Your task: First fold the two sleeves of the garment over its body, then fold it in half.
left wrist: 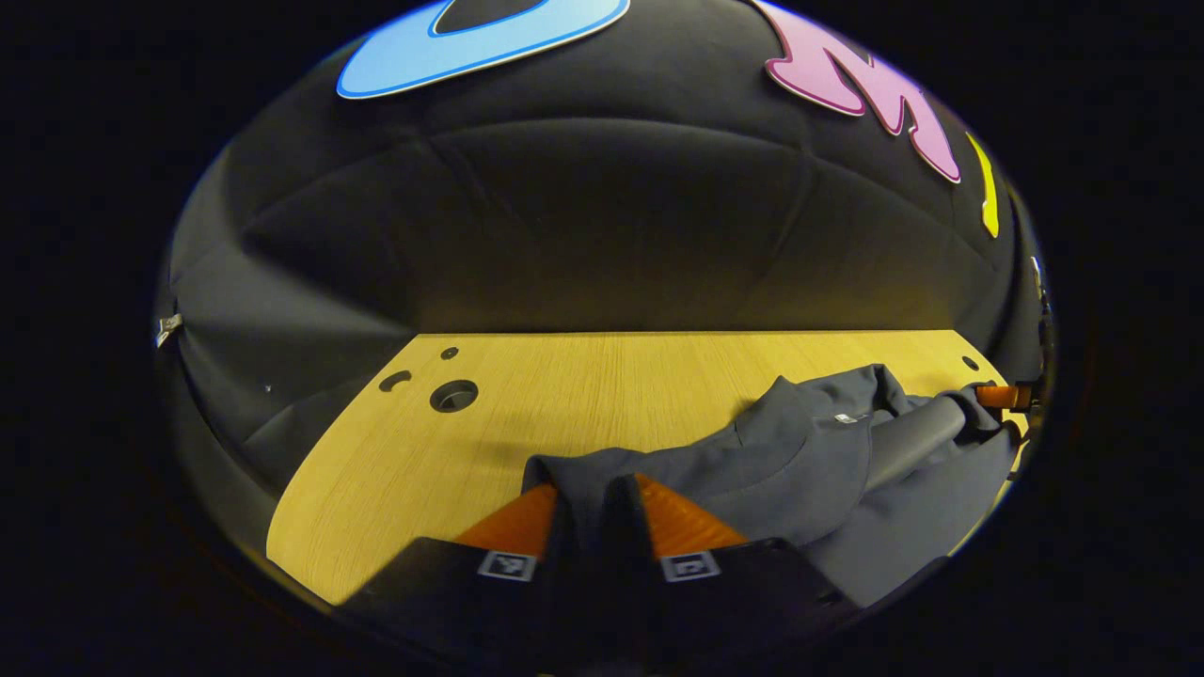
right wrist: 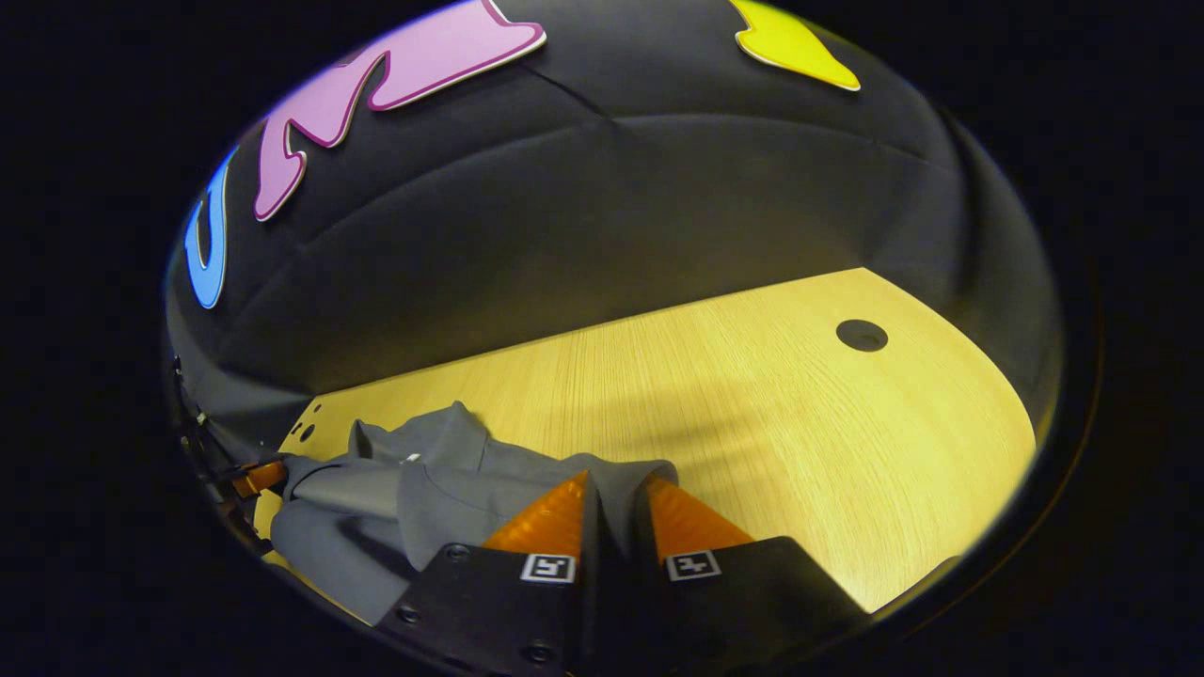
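A grey garment [left wrist: 809, 461] lies bunched on the wooden table [left wrist: 583, 385], with a collar and a small white tag facing up. In the left gripper view, my left gripper [left wrist: 594, 489] is shut on an edge of the cloth, which passes between both fingers. The right gripper [left wrist: 999, 397] shows at the garment's far right end. In the right gripper view, my right gripper [right wrist: 617, 481] pinches another edge of the garment [right wrist: 423, 494], which spreads away to the left. The left gripper [right wrist: 259, 478] sits at its far left end.
The table [right wrist: 752, 404] has a round cable hole [left wrist: 453, 395] and smaller holes near its far left corner, and another round hole [right wrist: 862, 335] at the far right. Black cloth walls close in behind and beside the table.
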A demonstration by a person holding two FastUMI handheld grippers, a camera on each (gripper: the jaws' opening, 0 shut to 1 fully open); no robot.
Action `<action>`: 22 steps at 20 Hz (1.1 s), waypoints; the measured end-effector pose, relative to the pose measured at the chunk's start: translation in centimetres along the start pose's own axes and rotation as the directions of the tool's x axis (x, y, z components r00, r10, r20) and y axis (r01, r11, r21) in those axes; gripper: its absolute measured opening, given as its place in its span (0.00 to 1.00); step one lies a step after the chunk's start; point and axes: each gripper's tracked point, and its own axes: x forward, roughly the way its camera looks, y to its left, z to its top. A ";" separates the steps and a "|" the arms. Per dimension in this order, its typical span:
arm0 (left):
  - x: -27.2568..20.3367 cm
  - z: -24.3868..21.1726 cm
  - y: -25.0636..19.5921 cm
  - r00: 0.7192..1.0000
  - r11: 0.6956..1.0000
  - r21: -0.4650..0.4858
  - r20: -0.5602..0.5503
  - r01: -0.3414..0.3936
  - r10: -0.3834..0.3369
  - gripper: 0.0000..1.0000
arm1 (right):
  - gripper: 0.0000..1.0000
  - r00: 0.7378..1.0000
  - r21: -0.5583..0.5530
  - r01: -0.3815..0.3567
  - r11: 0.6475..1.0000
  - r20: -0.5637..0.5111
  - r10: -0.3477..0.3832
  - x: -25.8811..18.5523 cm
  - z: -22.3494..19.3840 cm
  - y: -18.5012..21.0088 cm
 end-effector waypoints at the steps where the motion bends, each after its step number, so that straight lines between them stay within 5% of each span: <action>1: -0.4 0.1 -0.3 1.000 1.000 0.000 0.005 0.010 -0.010 0.60 | 0.36 1.000 0.004 -0.011 1.000 -0.003 0.011 -0.3 0.0 0.4; 2: -0.8 0.5 -0.6 1.000 1.000 0.002 0.013 0.022 -0.022 0.81 | 0.30 1.000 0.001 -0.019 1.000 -0.004 0.019 -0.8 0.0 0.7; 4: -1.8 1.2 -0.9 0.999 1.000 0.020 0.033 0.023 -0.024 0.89 | 0.73 1.000 -0.024 -0.025 0.999 0.003 0.025 -1.9 0.4 1.4; 5: -2.5 1.6 -1.0 0.999 0.999 0.028 0.043 0.023 -0.024 0.89 | 0.74 0.999 -0.035 -0.030 0.999 0.010 0.031 -2.8 0.7 1.9; 6: -3.4 2.0 -1.6 0.998 0.999 0.031 0.051 0.038 -0.040 0.90 | 0.92 0.999 -0.042 -0.035 0.999 0.014 0.036 -3.7 1.1 2.3; 7: -4.5 2.4 -2.3 0.996 0.998 0.034 0.056 0.061 -0.063 0.91 | 0.97 0.999 -0.043 -0.041 0.998 0.018 0.041 -4.7 1.3 2.8; 10: -8.2 3.4 -3.5 0.992 0.994 0.065 0.086 0.091 -0.096 0.98 | 0.97 0.997 -0.039 -0.057 0.998 0.048 0.059 -8.1 2.8 3.8; 17: -17.6 5.5 -4.4 0.978 0.991 0.059 0.165 0.118 -0.126 0.97 | 0.97 0.985 -0.054 -0.040 0.998 0.164 0.048 -18.7 7.1 3.7; 22: -23.5 5.4 -3.7 0.971 0.988 0.085 0.193 0.127 -0.142 0.97 | 0.97 0.981 -0.134 -0.043 0.990 0.181 0.067 -25.8 6.6 4.4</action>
